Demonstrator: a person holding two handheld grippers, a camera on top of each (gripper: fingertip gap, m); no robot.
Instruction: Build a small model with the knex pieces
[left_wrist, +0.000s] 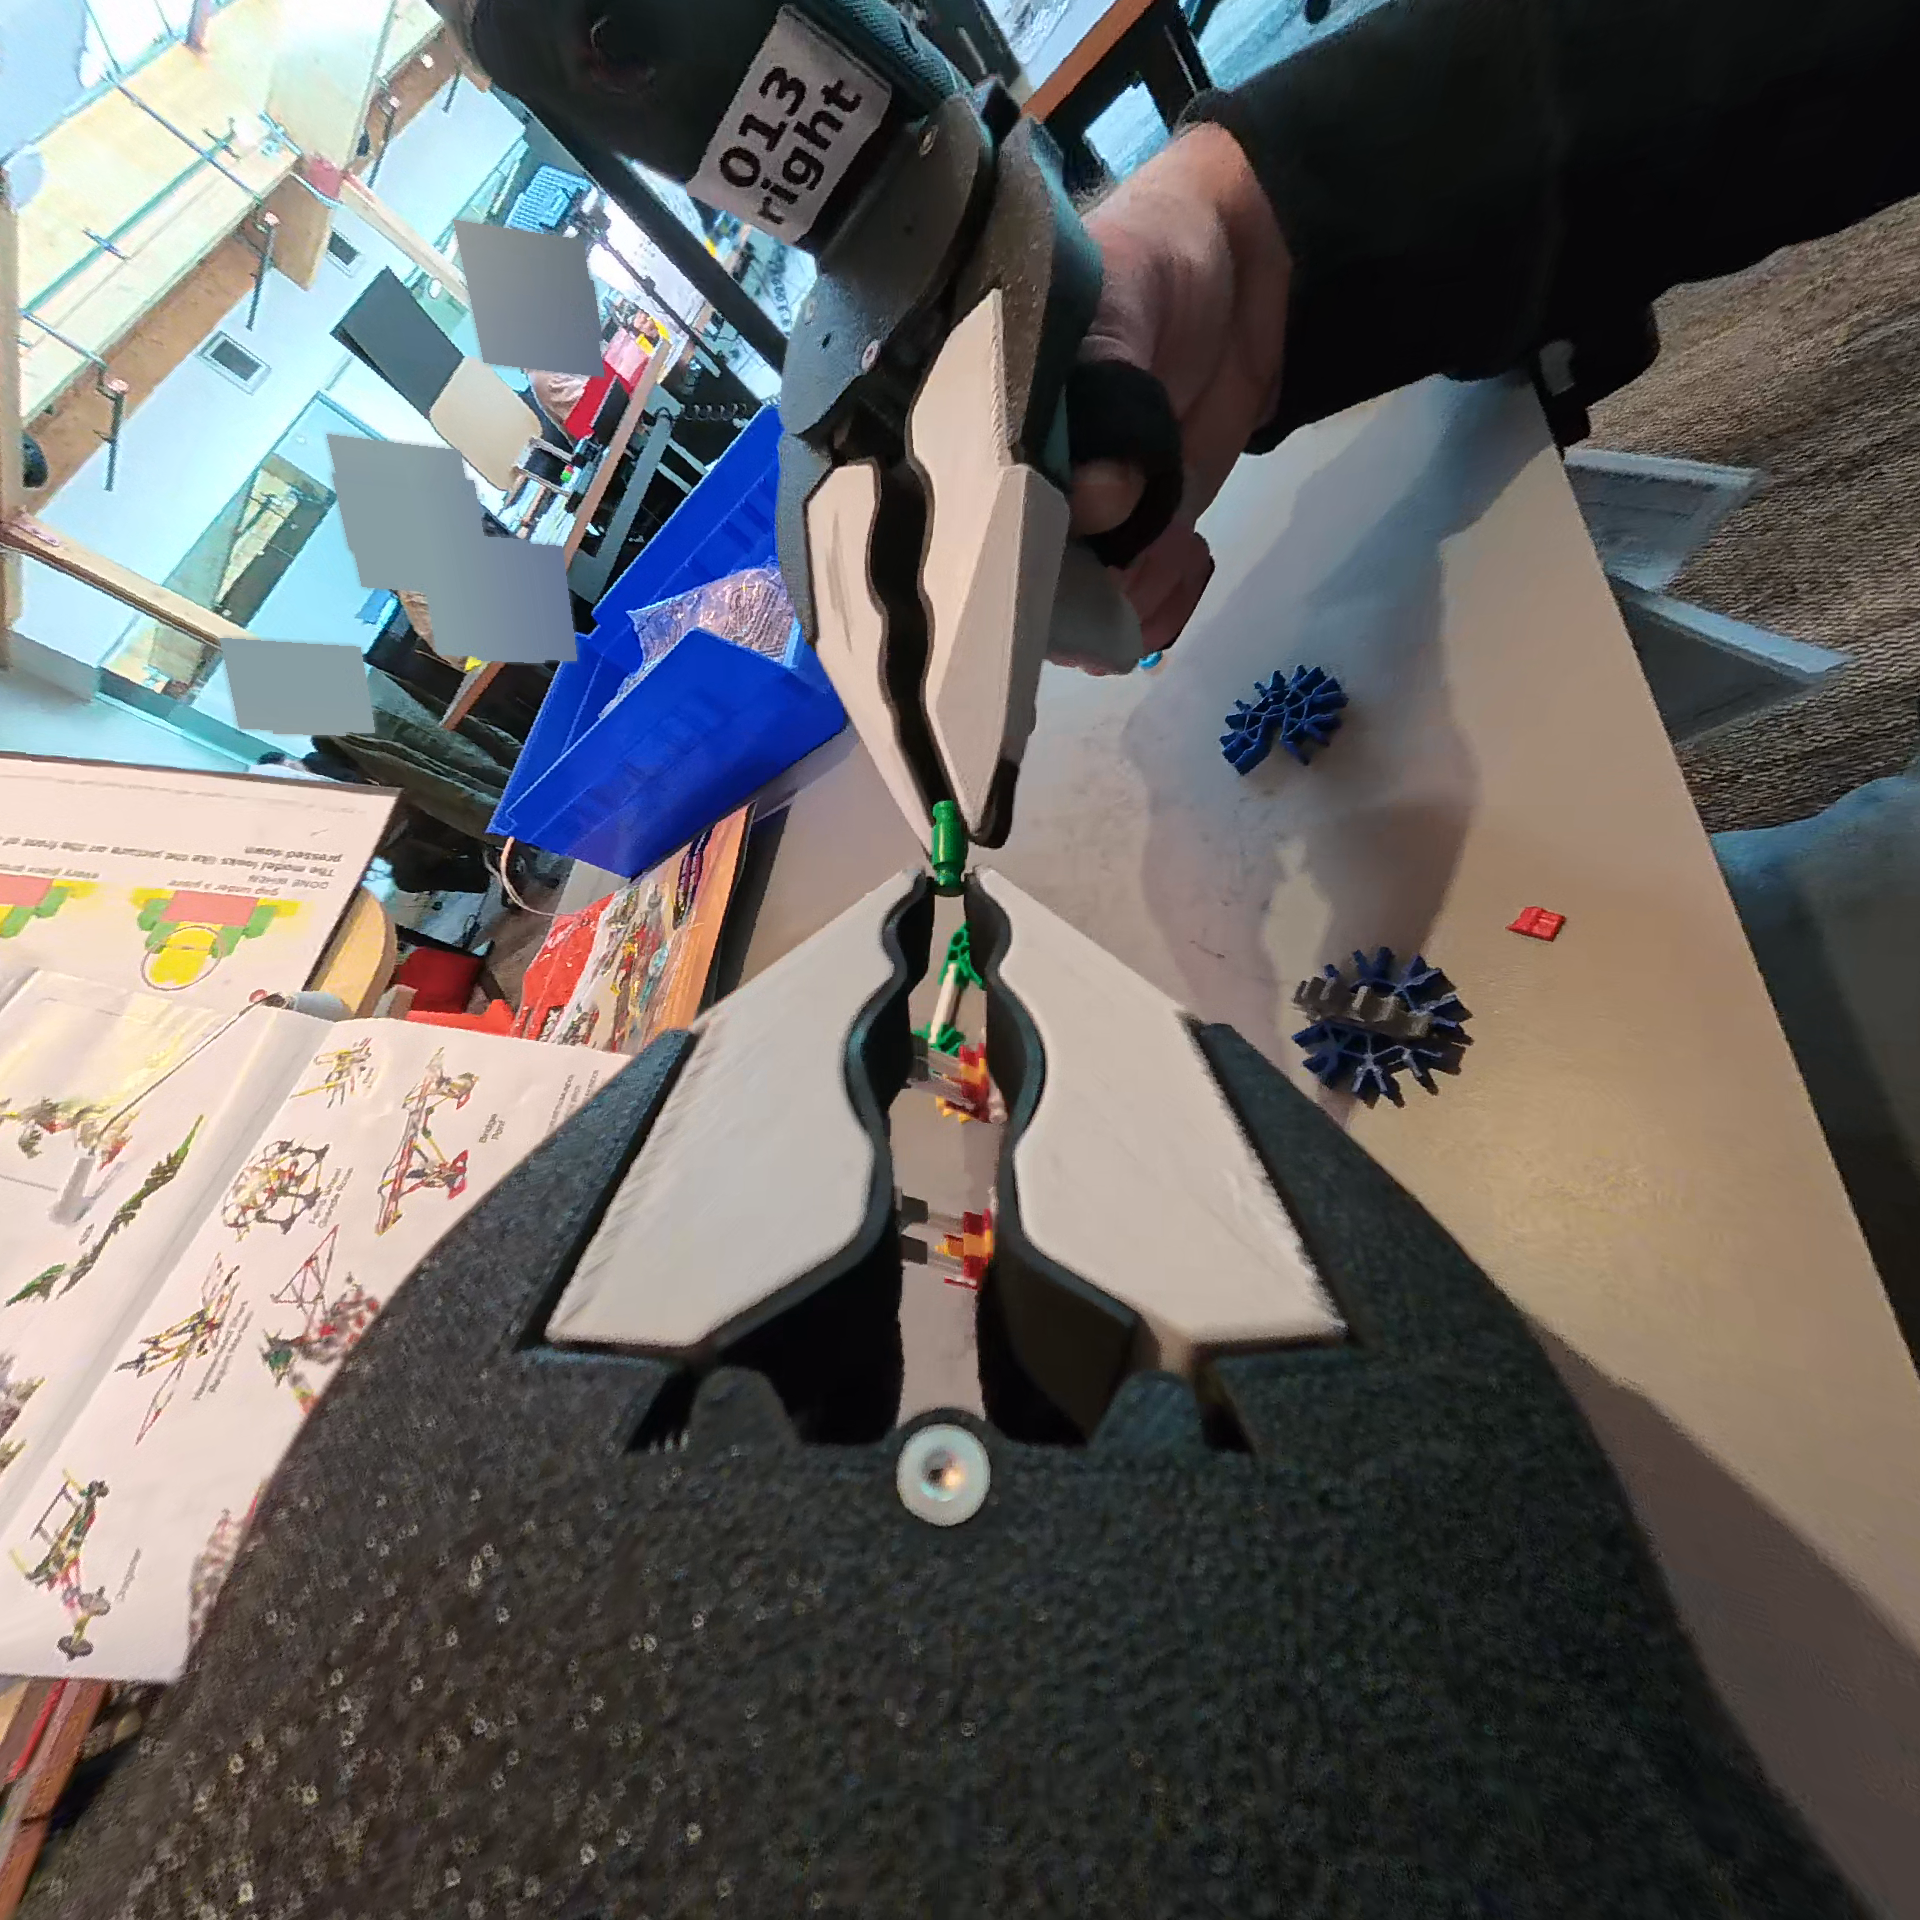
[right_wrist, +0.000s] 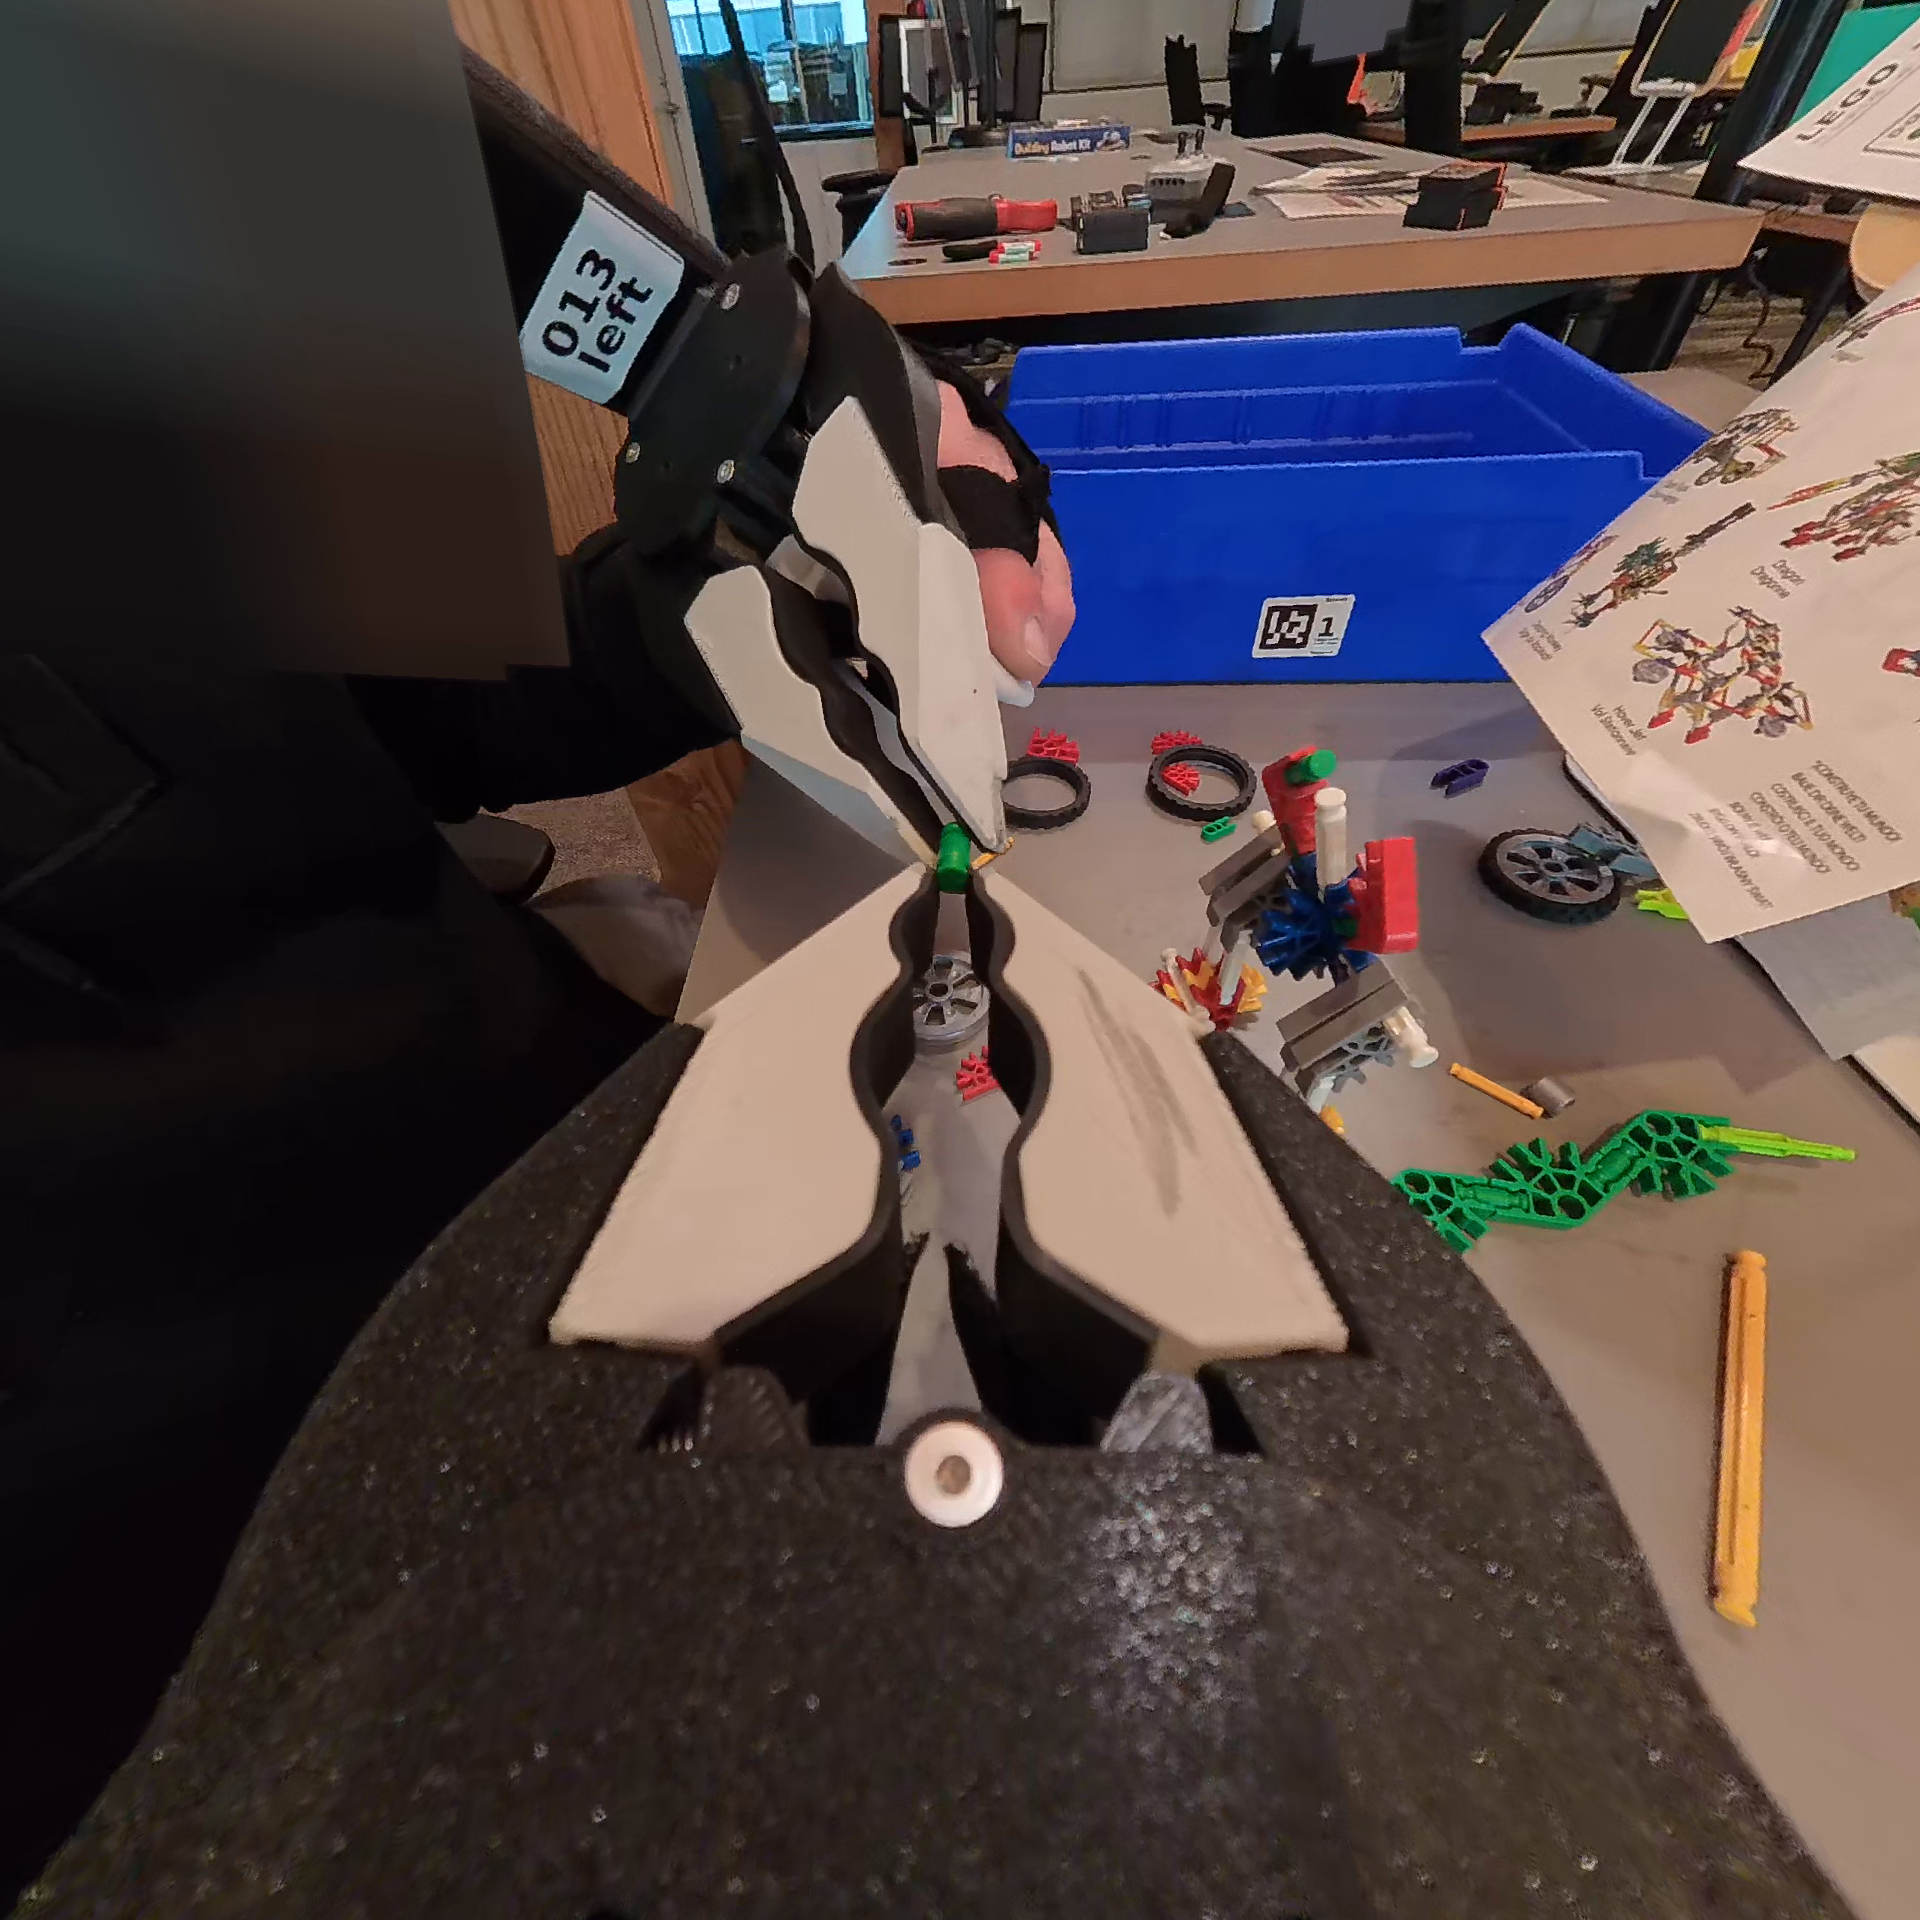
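A short green rod (left_wrist: 947, 842) is pinched between both grippers, tip to tip, above the grey table (left_wrist: 1455, 1195). My left gripper (left_wrist: 948, 881) is shut on its lower end. My right gripper (left_wrist: 966, 826), held by a hand, comes down from above and is shut on its upper end. In the right wrist view, the right gripper (right_wrist: 951, 883) grips the green rod (right_wrist: 951, 857) and the left gripper (right_wrist: 982, 836) meets it from the upper left. A thin yellow sliver shows at the left gripper's tip; I cannot tell what it is.
A multicoloured toy model (right_wrist: 1309, 914), a green connector chain (right_wrist: 1558, 1174), a yellow rod (right_wrist: 1740, 1434), two tyres (right_wrist: 1044, 792) and a wheel (right_wrist: 1553, 875) lie on the table. A blue bin (right_wrist: 1340, 499) stands behind. Instruction sheets (right_wrist: 1745, 665) lie right. Blue connectors (left_wrist: 1382, 1023) lie near the edge. Left and right tips are no more than a few centimetres apart. From either gripper's tips it is about 20 cm to the green connector chain (right_wrist: 1558, 1174).
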